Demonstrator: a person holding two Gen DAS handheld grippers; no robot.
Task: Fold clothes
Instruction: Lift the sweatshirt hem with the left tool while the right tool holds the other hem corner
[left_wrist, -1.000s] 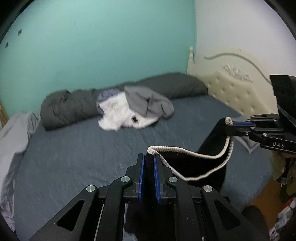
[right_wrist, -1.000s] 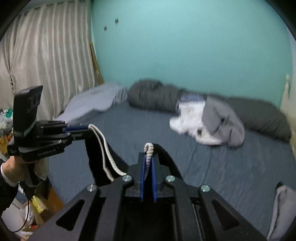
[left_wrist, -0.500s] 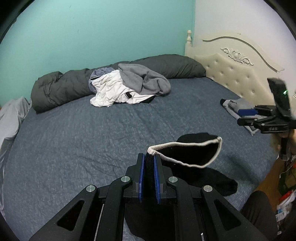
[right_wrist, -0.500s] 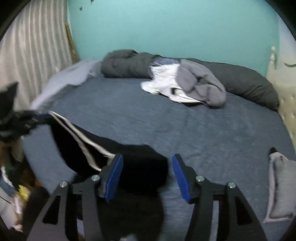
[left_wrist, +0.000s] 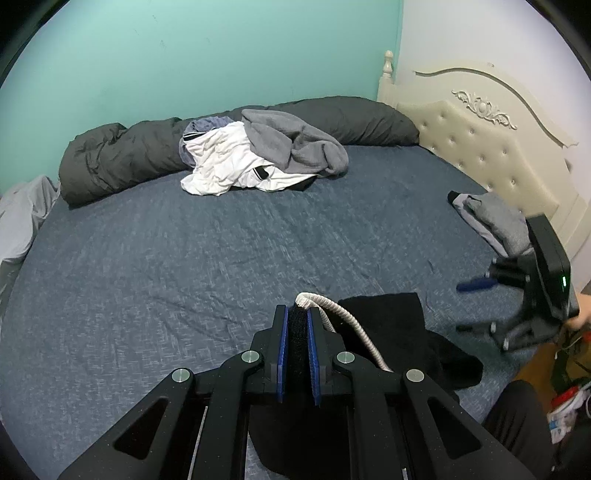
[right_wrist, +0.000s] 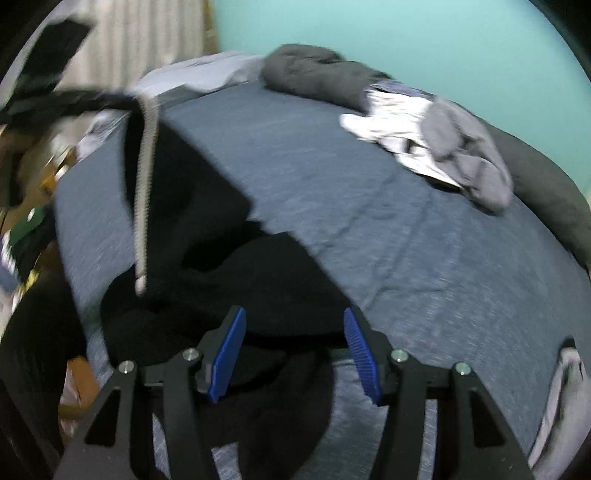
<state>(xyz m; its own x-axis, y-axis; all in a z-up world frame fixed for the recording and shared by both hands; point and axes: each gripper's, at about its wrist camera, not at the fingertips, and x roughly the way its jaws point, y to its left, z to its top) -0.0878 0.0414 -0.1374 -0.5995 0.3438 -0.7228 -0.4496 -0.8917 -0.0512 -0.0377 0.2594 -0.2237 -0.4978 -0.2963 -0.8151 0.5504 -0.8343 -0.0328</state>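
Fingers of the left gripper are pressed together on a fold of the black garment, pinching it right where the cream-white drawstring leaves the waistband. Those of the right gripper stand spread with nothing between them; black cloth lies just under and beyond their blue pads.

From the left wrist view, the garment spreads from the pinch toward 3 o'clock over the near edge of the bed, part of it trailing off the edge at 5 o'clock. It looks light and wholly limp: it sags and bunches wherever it is not held, so one pinch will only drag it. The cord is likely to slide through its channel, so a hold on the cloth itself would be surer. A sensible second hold is probably the waistband's free end, at about 11 o'clock of the right gripper.

At 12 o'clock on the bed lies a heap of white and grey clothes, well apart; a small folded stack rests at 2 o'clock.
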